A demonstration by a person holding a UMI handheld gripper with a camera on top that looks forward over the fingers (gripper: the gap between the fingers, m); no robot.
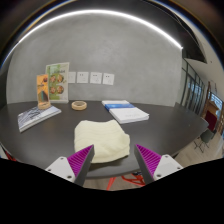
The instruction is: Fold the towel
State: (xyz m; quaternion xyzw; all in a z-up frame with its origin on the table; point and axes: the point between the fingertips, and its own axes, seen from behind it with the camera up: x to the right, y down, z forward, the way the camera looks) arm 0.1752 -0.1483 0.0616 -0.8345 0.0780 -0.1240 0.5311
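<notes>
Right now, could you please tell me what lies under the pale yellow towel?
The towel lies folded on the dark table, just ahead of the open gripper. Only tabletop shows around it; anything beneath is covered and cannot be seen.

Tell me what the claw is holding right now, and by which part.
Nothing. The claw is open, and the pale yellow towel lies folded on the table just ahead of its fingers.

An office: grey table [160, 122] with stacked papers [127, 112], wall sockets [96, 78].
</notes>
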